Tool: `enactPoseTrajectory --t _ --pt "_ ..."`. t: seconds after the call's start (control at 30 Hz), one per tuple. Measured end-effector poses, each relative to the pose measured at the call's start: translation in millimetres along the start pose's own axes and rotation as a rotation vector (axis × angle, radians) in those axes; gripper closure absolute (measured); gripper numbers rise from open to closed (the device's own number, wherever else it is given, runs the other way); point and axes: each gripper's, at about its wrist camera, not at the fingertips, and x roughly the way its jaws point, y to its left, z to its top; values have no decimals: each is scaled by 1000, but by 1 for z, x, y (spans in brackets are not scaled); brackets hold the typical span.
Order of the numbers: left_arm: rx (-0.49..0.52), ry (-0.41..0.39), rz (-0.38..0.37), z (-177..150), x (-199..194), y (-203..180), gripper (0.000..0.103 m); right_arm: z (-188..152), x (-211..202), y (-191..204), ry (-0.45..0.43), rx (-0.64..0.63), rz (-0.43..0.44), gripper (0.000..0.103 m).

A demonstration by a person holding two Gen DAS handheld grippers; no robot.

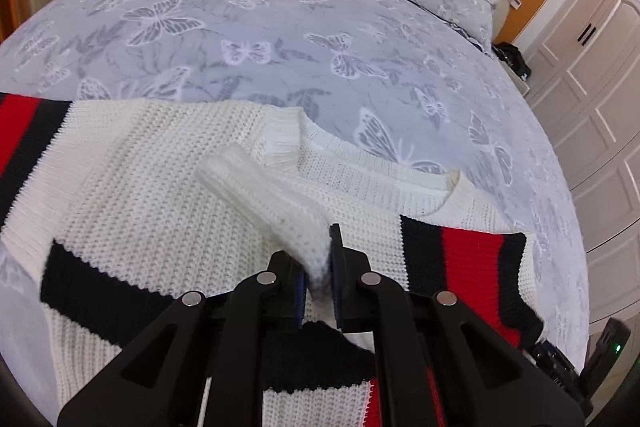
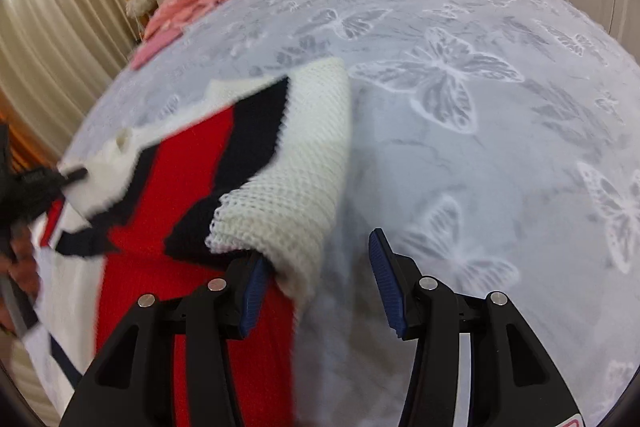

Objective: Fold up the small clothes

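Fold in progress: the white waffle-knit sweater with navy and red stripes [image 1: 160, 187] lies on the butterfly-print bed [image 1: 280, 27]. Left claw [image 1: 318, 279] clenched on its cuff; right claw [image 2: 320, 283] released, sleeve draped over one finger.

My room is evenly bright, with soft, faint shadows. Both views bulge fisheye-style, with dark corners. My left view is sharp, but the near cuff [image 1: 256, 183] blurs. My right view smears the sweater [image 2: 192, 187] at the left.
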Motion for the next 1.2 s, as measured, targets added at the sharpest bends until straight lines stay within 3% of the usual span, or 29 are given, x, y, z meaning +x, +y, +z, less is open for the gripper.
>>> enactPoseTrajectory --t 0.03,0.1,0.17,0.23,0.27,0.3,0.33,0.43,0.5,0.6,0.7,0.8,0.9,0.97,1.0,1.03,1.1,1.2 --pt "2 5 1 0 6 2 92 1 3 3 1 -11 -6 57" --pt "0 23 19 -4 11 8 91 0 15 9 35 -63 -75 90" --pt "-9 31 40 -7 15 17 87 -1 16 0 28 -28 -76 90" --pt "-49 34 66 -12 9 37 68 -5 9 -4 17 -5 -98 88" --pt "-65 23 66 -13 5 44 63 -8 2 -2 6 -22 -127 83" --pt "-99 -16 61 -14 -11 64 53 -14 -10 4 -17 -53 -167 74" --pt "-126 -49 72 -13 -25 81 41 -23 -25 11 -47 -86 -202 72" --pt "-228 -148 136 -8 -61 142 25 -56 -64 30 -94 -177 -226 54" --pt "-334 -196 222 0 -81 196 21 -78 -82 38 -98 -210 -231 45" --pt "-549 -216 366 12 -99 284 21 -107 -102 42 -50 -193 -215 45" --pt "-754 -220 418 15 -106 355 21 -129 -117 43 -10 -142 -195 45" --pt "-852 -237 402 19 -106 391 22 -140 -123 40 38 -75 -179 45" --pt "-841 -251 423 28 -102 395 27 -144 -123 41 54 -52 -193 45" --pt "-786 -236 414 37 -99 394 88 -145 -123 43 61 -53 -206 45" --pt "-790 -204 351 42 -94 392 97 -144 -123 44 59 -59 -205 45" --pt "-795 -223 328 45 -98 389 97 -143 -124 46 56 -70 -211 45" --pt "-704 -325 298 62 -118 356 97 -141 -125 51 43 -96 -224 45" --pt "-469 -386 223 86 -139 274 97 -138 -126 54 31 -99 -216 45"
